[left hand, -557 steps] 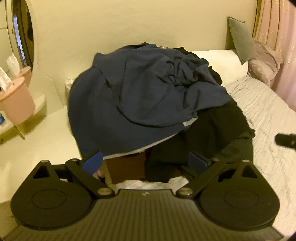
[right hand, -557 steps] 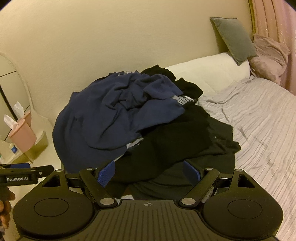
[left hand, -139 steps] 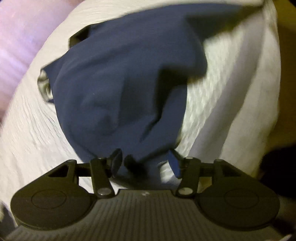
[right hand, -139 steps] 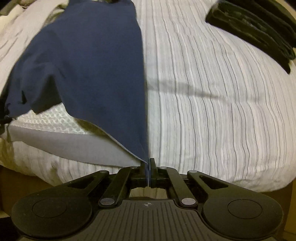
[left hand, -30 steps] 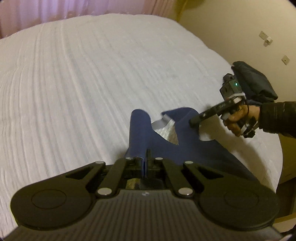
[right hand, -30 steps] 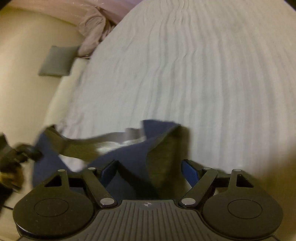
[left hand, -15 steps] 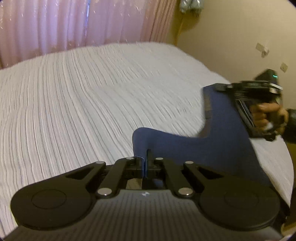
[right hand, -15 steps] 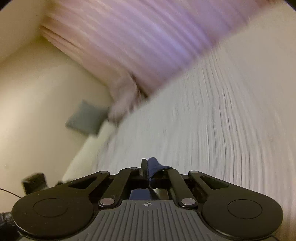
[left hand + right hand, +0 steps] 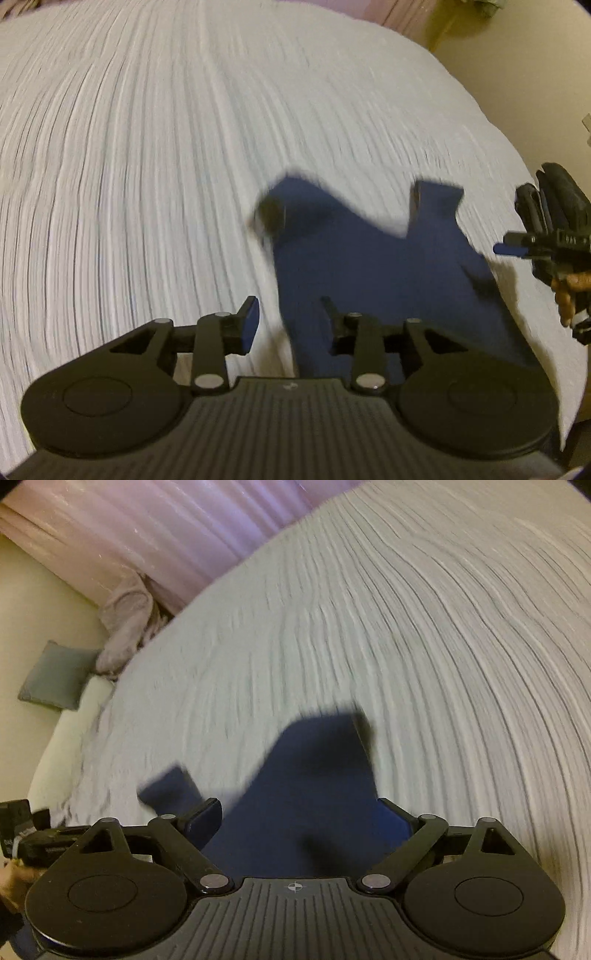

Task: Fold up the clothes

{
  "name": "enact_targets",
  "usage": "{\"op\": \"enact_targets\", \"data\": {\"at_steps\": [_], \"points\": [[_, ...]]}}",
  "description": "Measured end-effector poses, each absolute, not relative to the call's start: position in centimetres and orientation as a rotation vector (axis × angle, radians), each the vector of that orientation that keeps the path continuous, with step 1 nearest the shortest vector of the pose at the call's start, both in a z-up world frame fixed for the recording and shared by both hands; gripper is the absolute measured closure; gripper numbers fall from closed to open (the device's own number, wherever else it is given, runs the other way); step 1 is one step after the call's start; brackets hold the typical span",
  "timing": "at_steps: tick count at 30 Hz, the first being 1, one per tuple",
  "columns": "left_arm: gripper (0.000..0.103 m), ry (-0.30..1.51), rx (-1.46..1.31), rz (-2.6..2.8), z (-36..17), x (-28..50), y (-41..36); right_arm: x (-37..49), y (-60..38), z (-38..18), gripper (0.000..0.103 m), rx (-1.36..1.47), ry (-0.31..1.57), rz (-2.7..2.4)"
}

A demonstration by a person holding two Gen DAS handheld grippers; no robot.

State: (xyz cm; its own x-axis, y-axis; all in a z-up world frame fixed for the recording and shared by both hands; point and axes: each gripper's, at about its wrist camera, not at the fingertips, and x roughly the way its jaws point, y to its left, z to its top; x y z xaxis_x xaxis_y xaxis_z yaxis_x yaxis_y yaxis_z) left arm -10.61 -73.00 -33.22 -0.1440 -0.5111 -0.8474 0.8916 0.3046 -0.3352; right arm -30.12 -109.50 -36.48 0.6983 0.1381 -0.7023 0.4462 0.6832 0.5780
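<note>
**Garment released onto bed**

A navy garment [image 9: 369,266] is seen spread on the striped bed [image 9: 129,166], just ahead of both grippers, its edges blurred. The left gripper [image 9: 290,319] is part open, its jaws having just been opening; the cloth lies beneath them, ungripped. The right gripper [image 9: 306,819] is spread wide, likewise just opened, with nothing pinched. A grey cushion [image 9: 55,675] and pink curtain [image 9: 166,535] are seen far beyond.
</note>
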Motion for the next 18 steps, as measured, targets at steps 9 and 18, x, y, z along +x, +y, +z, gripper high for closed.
{"op": "enact_targets", "data": {"at_steps": [9,18], "points": [[0.066,1.412,0.429,-1.215,-35.9,-18.9,-59.5,-43.0,-102.2,-37.7,0.012,0.833,1.008,-0.246],[0.063,1.509,0.427,-1.189,-35.2,-26.2,-50.6,-52.3,-96.9,-36.0,0.012,0.82,1.125,-0.217]]}}
